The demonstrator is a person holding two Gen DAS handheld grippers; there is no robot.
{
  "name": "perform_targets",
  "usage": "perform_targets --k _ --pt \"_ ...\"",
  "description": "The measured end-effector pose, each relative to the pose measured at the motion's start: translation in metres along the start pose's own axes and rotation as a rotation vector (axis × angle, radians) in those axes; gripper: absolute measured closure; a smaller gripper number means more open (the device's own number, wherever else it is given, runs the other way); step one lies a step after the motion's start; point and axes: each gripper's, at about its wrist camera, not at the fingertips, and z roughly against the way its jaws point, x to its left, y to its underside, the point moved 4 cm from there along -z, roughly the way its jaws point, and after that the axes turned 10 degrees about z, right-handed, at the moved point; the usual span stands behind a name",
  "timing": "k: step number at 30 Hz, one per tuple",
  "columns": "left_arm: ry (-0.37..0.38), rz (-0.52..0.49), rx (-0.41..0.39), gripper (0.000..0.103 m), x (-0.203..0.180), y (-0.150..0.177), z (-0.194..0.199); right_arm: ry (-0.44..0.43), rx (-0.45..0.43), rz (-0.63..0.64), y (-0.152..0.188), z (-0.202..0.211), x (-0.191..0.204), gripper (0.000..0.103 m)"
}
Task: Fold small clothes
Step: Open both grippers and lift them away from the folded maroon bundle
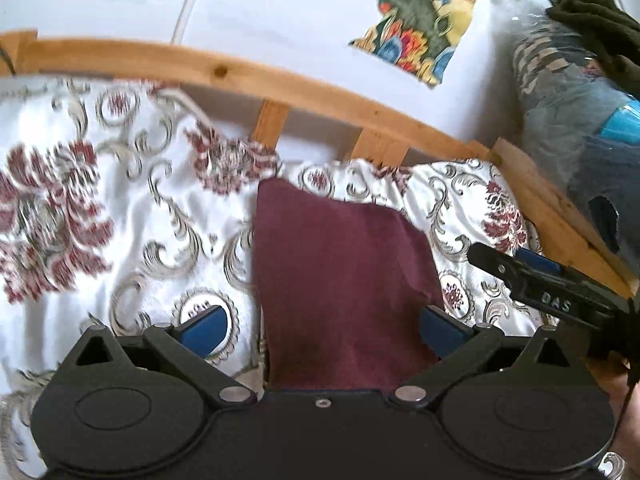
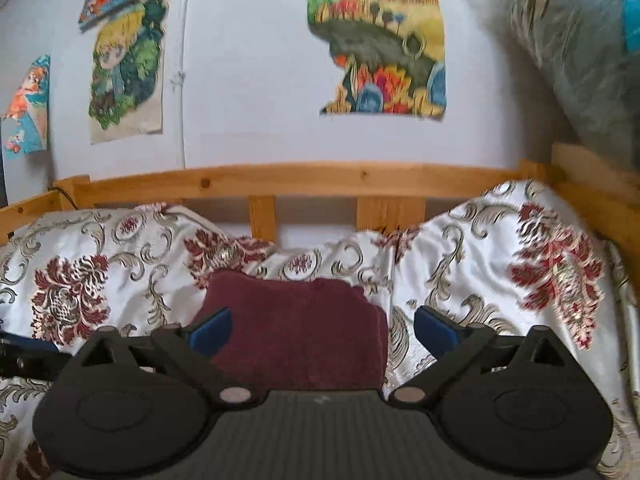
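Cloth first: maroon cloth [image 1: 340, 280] lies on the bed, on the floral bedspread [image 1: 120, 208], towards the wooden rail [image 1: 304, 84] by the wall. Right wrist view shows it [image 2: 296, 328] as a compact, roughly rectangular block w/ stacked edges showing at its right side, so it reads as already folded over at least once; how many layers, can't tell. In left wrist view the far edge runs slanted and one corner sticks out right, so the fold isn't perfectly square.

Nothing pinches it. Left gripper [image 1: 328, 326] has jaws spread wide, blue pads either side of the cloth's near part, not pressing on it. Right gripper [image 2: 322, 334] same: jaws spread wide, pads apart, cloth seen between and beyond them, no contact visible. In left view the right gripper's finger [image 1: 532, 276] pokes in from the right edge, over the bedspread just beside the cloth, clear of it.

Why so, prob.: wide jaws and no grip fit a release, w/ cloth left to rest flat on the bed. Judgement: this piece is at or near end of its fold; either one more fold or a tidy of the slanted edge is left.

Outward: bedspread is bunched into humps left and right of the cloth, so it sits in a shallow dip. Beyond the rail, pale wall w/ colourful pictures [image 2: 380, 40]. Far right, dark garment [image 1: 600, 28] atop a bluish bundle [image 1: 580, 120], poss. more to fold.
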Motion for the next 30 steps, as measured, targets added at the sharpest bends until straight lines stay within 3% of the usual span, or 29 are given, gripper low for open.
perform_targets --k 8,17,25,30 --pt "-0.031 -0.033 -0.08 0.001 -0.011 -0.003 0.037 0.019 -0.061 -0.036 -0.003 0.043 -0.001 0.0" --pt "-0.099 -0.133 -0.133 0.001 -0.018 0.017 0.084 0.032 -0.095 0.0 -0.001 0.095 0.018 0.0" --pt "-0.085 -0.118 -0.044 0.001 -0.007 0.043 0.108 0.047 -0.122 -0.013 0.006 0.138 0.046 0.0" --pt "-0.107 -0.161 -0.143 0.001 0.001 0.062 0.12 0.087 -0.106 -0.042 0.022 0.153 0.058 0.0"
